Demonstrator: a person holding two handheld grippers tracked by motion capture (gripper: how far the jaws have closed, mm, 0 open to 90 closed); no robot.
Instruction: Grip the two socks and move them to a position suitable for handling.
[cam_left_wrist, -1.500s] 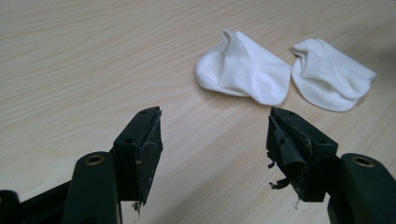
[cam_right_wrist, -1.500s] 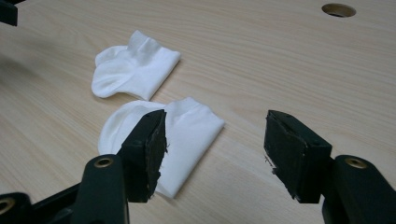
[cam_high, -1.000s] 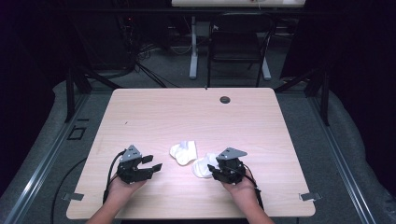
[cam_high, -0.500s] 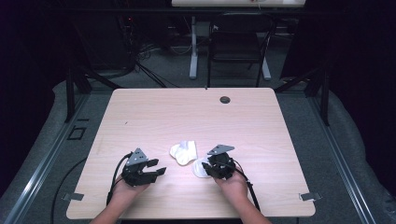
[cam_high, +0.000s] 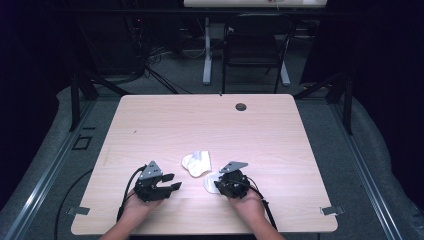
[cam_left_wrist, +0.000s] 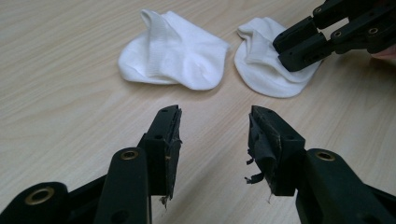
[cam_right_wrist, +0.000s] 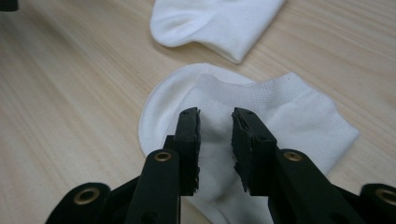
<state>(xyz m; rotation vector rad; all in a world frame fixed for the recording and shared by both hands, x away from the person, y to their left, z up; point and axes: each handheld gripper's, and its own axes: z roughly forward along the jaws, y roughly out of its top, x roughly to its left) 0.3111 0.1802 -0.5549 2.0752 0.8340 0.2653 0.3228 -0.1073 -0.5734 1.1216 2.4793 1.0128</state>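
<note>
Socks, two of them, white, lying near the front middle of a pale wood-grain desk (cam_high: 210, 125). Left sock (cam_high: 197, 163) bunched with its cuff raised, resting free on the desk surface, just beside the right sock (cam_left_wrist: 271, 70) but apart from it by a thin strip of bare wood. Right gripper (cam_right_wrist: 215, 135) lowered over the right sock, jaws parted by a narrow gap with a low ridge of fabric between them; cannot tell whether the pads are pinching the cloth yet. Seen from the left gripper view, the same jaws lying across the sock's near edge, close together. Left gripper (cam_left_wrist: 215, 135) held low over bare desk short of both socks, jaws spread wide, nothing between them, frayed pad material hanging off the inner faces. Hands entering from the bottom edge of the high view, one behind each gripper, cables trailing back off the desk. Small dark round grommet (cam_high: 241, 106) near the far edge of the desk. Dark chair (cam_high: 252, 47) and table legs on the grey floor beyond.
</note>
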